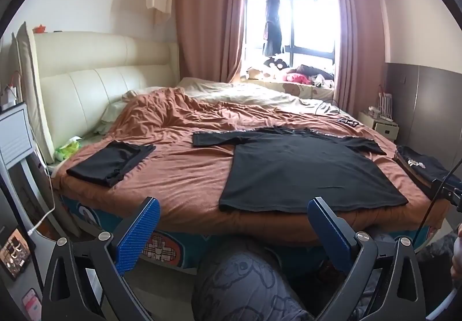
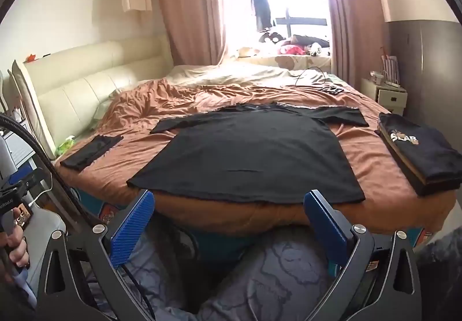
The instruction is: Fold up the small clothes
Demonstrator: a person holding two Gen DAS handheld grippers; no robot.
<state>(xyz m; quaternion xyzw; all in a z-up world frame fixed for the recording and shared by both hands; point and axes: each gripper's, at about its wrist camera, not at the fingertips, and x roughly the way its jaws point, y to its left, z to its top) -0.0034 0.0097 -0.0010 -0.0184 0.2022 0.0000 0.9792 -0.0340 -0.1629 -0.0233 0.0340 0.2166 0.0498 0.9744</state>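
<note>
1. The left hand-held gripper (image 1: 234, 222), with blue ribbed pads on black fingers, was held off the near edge of the bed with its jaws spread wide and nothing between them. It sat low, above the person's patterned grey trouser leg (image 1: 245, 286), probably a ready position ahead of a grasp.

2. The right hand-held gripper (image 2: 229, 217) was likewise spread wide and empty, and pointed at the near hem of the garment. Its placement, level with the mattress edge, appeared suited to a reach for the hem or a lower corner.

3. The black short-sleeved T-shirt (image 1: 303, 173) lay flat on the rust-brown bedspread (image 1: 179, 173), hem toward the person, both sleeves spread outward and the collar at the far end. This layout appeared deliberate: a flattened, squared garment gives clean fold lines. No fold was yet made in it.

4. A folded black garment (image 1: 112, 162) lay on the bedspread to the left, well apart from the T-shirt. It was judged to be a finished item set aside.

5. A stack of folded dark clothes (image 2: 418, 153), the top piece bearing a printed logo, rested at the right edge of the bed, clear of the working area. Whether this stack was finished or waiting could not be told.

6. The cream padded headboard (image 1: 95, 81) stood at the left, and pink curtains (image 1: 210, 17) framed the bright window beyond.
</note>
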